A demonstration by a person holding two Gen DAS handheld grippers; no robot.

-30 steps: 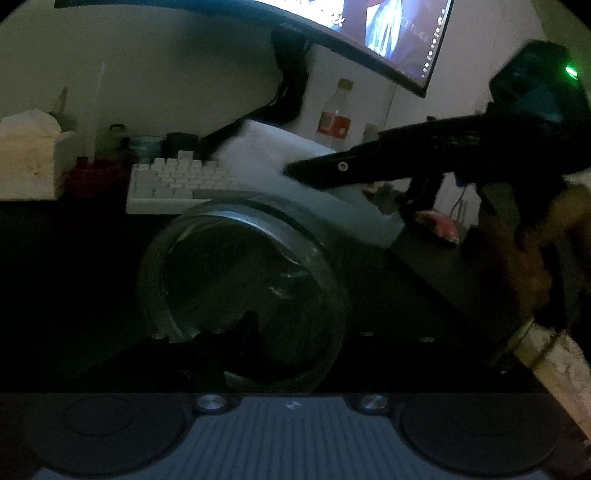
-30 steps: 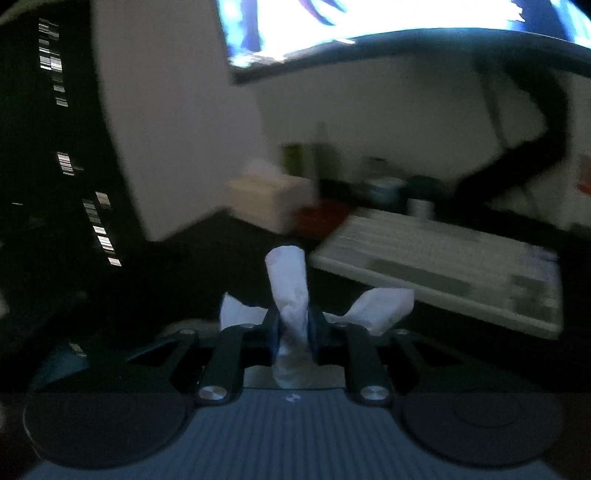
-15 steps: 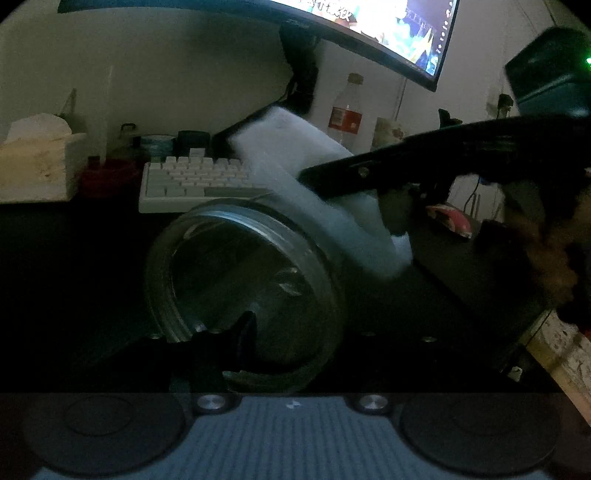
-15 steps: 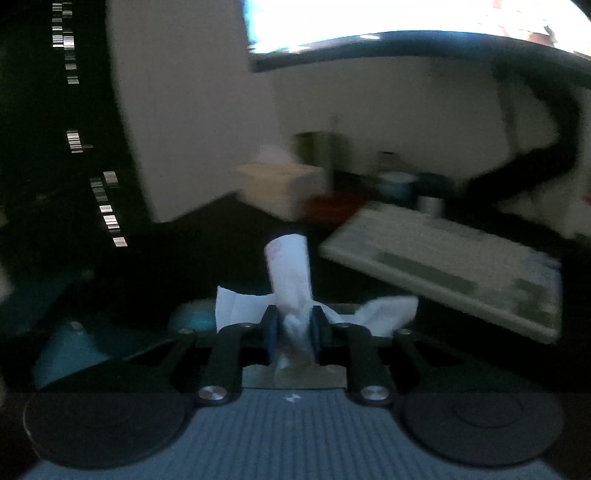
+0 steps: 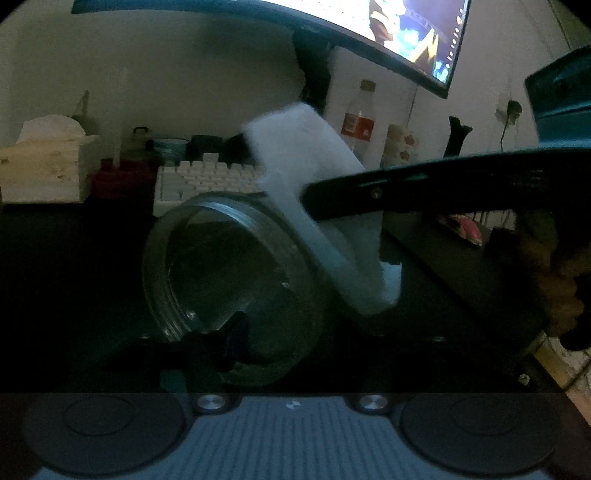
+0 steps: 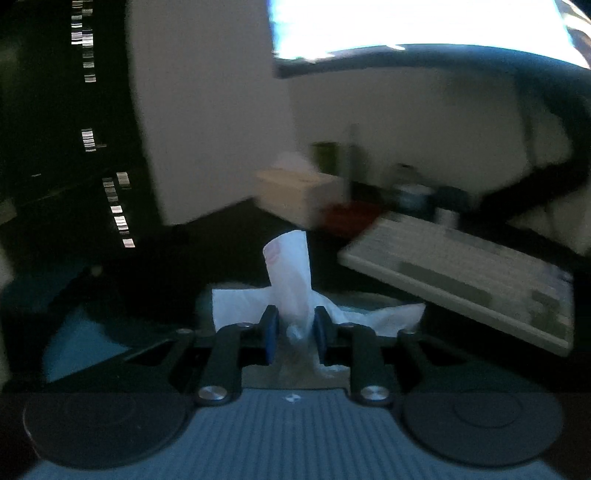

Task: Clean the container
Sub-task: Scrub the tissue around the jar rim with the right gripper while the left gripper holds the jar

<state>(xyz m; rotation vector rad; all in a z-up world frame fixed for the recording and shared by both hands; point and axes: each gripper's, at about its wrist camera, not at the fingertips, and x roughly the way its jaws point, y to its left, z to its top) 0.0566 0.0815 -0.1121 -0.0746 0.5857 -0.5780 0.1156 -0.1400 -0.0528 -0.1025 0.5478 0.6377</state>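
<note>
A clear glass jar (image 5: 229, 291) lies tilted with its open mouth toward the left wrist camera. My left gripper (image 5: 236, 339) is shut on the jar's lower rim, one dark finger inside the mouth. My right gripper (image 6: 293, 328) is shut on a white tissue (image 6: 290, 273) that sticks up between its blue pads. In the left wrist view the right gripper's dark fingers (image 5: 369, 192) reach in from the right, and the tissue (image 5: 317, 206) hangs just right of the jar's mouth, outside it.
A white keyboard (image 5: 207, 181) sits behind the jar, with a tissue box (image 5: 44, 166), a red tub (image 5: 118, 181) and a cola bottle (image 5: 358, 122) along the back. A curved monitor (image 5: 406, 33) hangs overhead. The keyboard (image 6: 461, 284) also shows at the right wrist view's right.
The right gripper with the tissue has moved down and right across the left wrist view, nearer the jar's mouth. The jar has stayed in the left gripper.
</note>
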